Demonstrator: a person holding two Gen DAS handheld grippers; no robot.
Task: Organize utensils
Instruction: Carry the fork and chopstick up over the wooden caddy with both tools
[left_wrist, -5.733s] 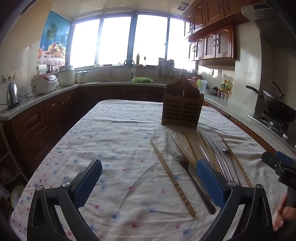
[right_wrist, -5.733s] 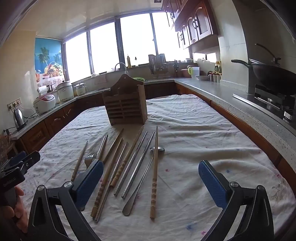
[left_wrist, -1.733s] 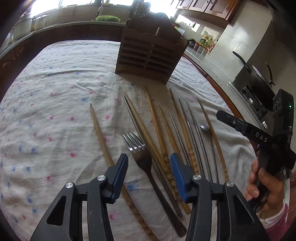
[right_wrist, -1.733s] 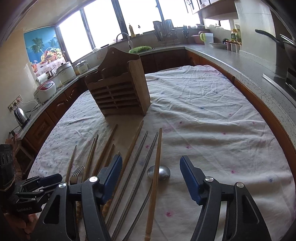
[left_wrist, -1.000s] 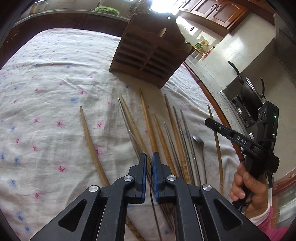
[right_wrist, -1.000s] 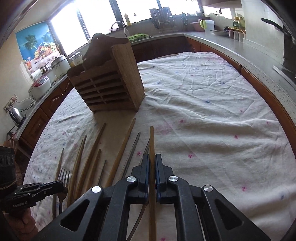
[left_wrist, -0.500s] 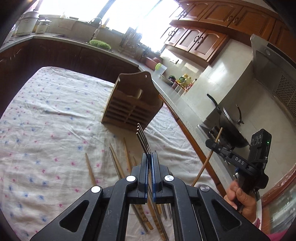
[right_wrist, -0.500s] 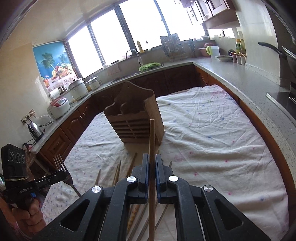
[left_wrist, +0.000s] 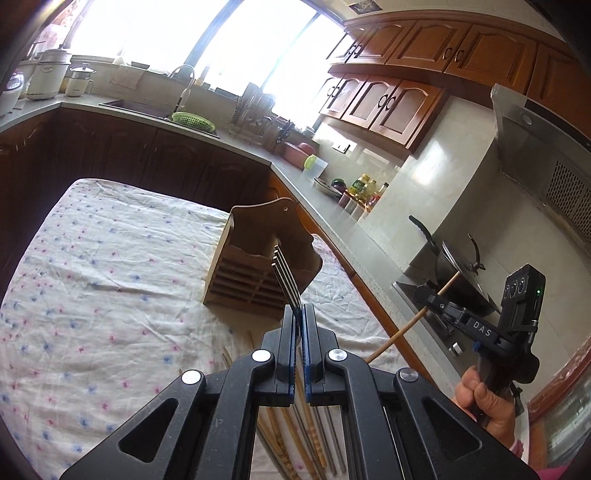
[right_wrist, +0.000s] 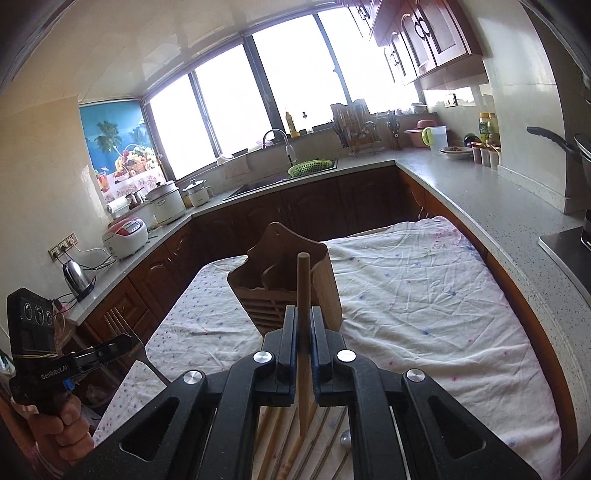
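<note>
Both grippers are lifted above the table, each clamped on one utensil. Left gripper has its blue pads pressed together on a metal fork, whose tines point up and away toward 11 o'clock, in front of the wooden holder. From the right wrist view the same gripper sits at 8 o'clock, and only the fork's handle shows, slanting down below it.

Right gripper is closed on a wooden chopstick, which stands nearly straight up at 12 o'clock, its blunt end lined up with the wooden holder behind it and its lower end passing down between the arms. In the left wrist view this gripper appears at 3 o'clock with the chopstick running diagonally through it.

On the flowered tablecloth, the holder stands upright near the table's middle, well apart from the loose utensils. More chopsticks lie side by side on the cloth under the left gripper. Beneath the right gripper lie further sticks, with a spoon bowl just beside them at 5 o'clock.
</note>
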